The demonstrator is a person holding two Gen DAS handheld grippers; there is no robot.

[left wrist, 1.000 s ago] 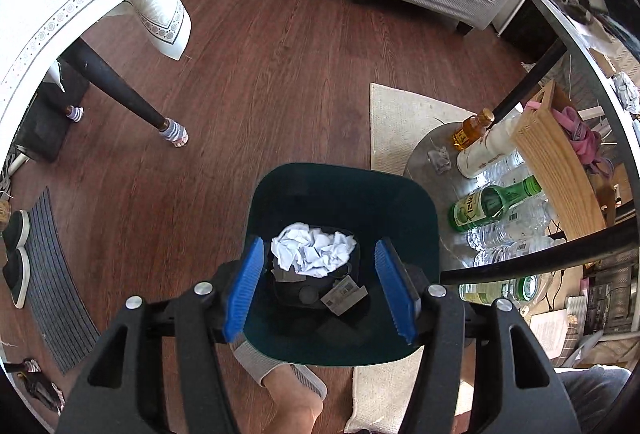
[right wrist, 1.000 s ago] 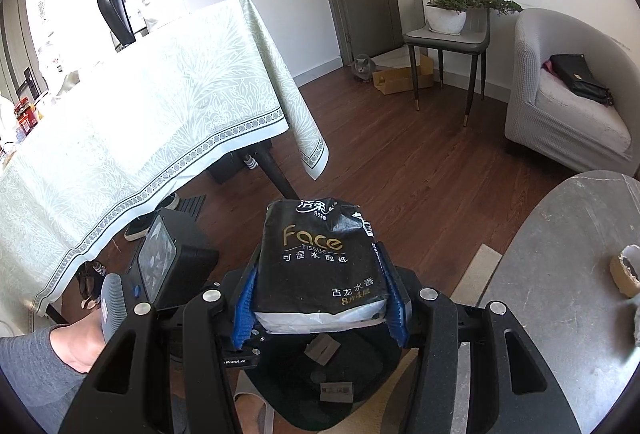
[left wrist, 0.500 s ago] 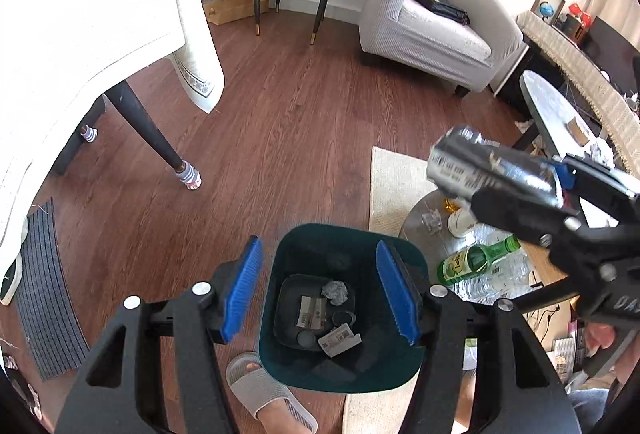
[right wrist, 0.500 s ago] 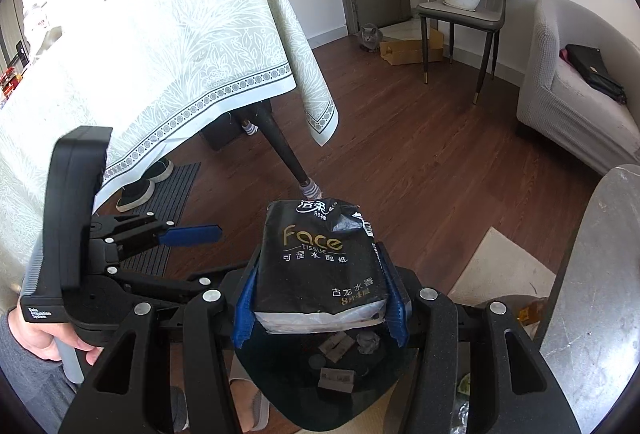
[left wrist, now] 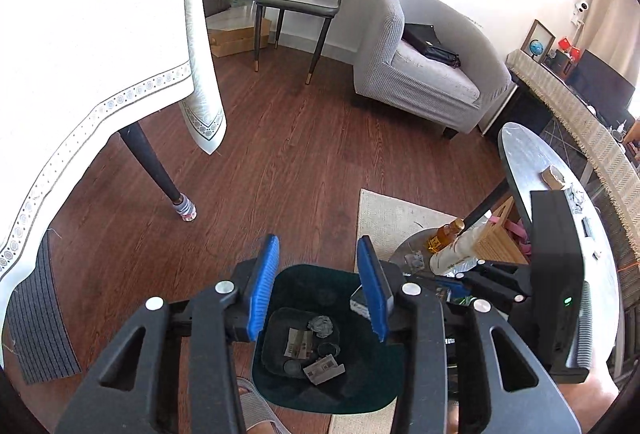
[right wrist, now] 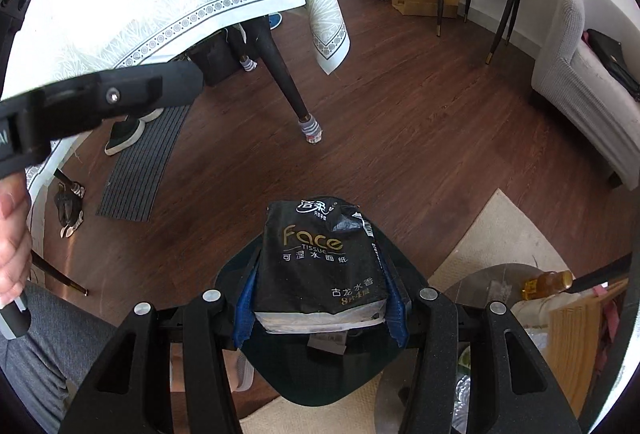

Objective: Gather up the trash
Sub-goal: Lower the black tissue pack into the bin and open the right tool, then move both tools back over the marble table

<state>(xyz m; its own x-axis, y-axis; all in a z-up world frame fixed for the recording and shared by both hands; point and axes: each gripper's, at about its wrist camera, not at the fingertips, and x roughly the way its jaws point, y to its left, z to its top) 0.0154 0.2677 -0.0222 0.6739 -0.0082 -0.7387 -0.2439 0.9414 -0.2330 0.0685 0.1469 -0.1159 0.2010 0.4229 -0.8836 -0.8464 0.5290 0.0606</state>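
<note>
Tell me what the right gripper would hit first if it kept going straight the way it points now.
Most likely the dark green trash bin. The right gripper, shut on the black tissue pack, points down at the bin's opening, so the pack would probably go in first. How much gap remains is unclear.

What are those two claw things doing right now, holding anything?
Left gripper: open and empty, jaws just been closing, above the trash bin.
Right gripper: shut on the black tissue pack.

Black tissue pack [right wrist: 322,266] above dark-green bin [left wrist: 352,390], scraps inside
</note>
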